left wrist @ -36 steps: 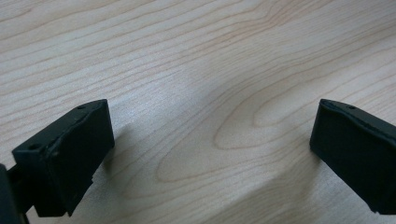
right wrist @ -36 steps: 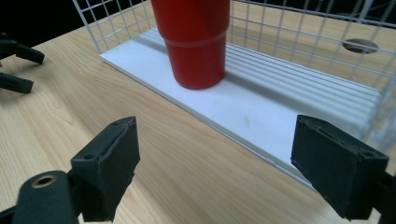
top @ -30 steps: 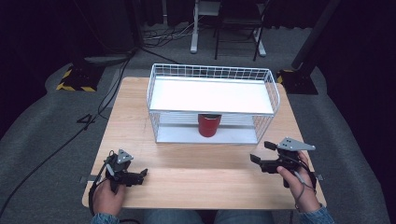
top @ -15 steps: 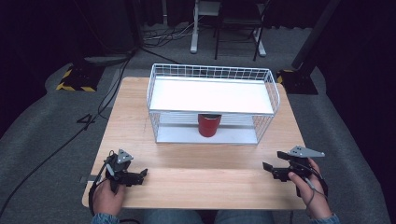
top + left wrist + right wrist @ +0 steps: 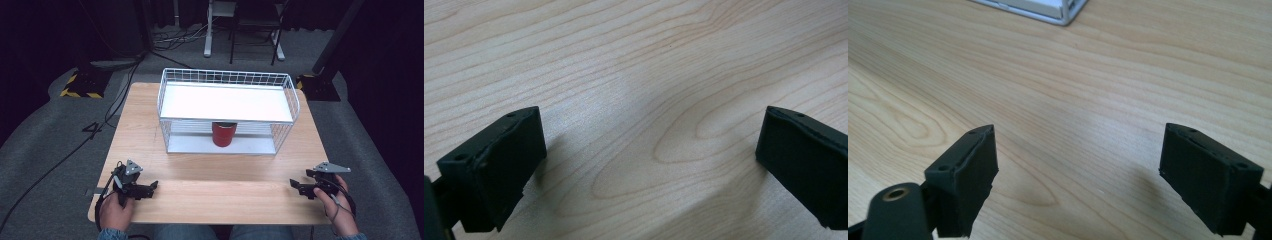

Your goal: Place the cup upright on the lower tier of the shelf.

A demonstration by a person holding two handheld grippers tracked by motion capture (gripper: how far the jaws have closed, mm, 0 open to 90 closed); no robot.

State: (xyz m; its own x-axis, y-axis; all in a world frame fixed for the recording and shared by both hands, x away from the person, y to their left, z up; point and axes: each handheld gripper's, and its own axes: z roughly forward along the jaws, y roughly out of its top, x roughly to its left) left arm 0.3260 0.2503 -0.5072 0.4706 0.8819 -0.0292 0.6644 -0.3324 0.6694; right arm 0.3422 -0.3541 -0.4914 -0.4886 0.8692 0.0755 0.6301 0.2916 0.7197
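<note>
A red cup [image 5: 223, 134] stands on the lower level of a white wire rack [image 5: 227, 111], under its white top shelf. My left gripper [image 5: 151, 187] rests low over the wooden table [image 5: 215, 192] near the front left corner, jaws wide apart with bare wood between them [image 5: 649, 150]. My right gripper [image 5: 296, 185] sits near the front right corner, also open and holding nothing [image 5: 1078, 165]. Both are well in front of the rack and apart from it.
A corner of the rack's base [image 5: 1058, 12] lies at the top of the right gripper view. Grey carpet, cables and a yellow-black striped stand foot [image 5: 80, 87] surround the table. Chair legs [image 5: 240, 30] stand behind it.
My right gripper has moved back toward the front edge and down closer to the table. The left gripper has stayed where it was.
</note>
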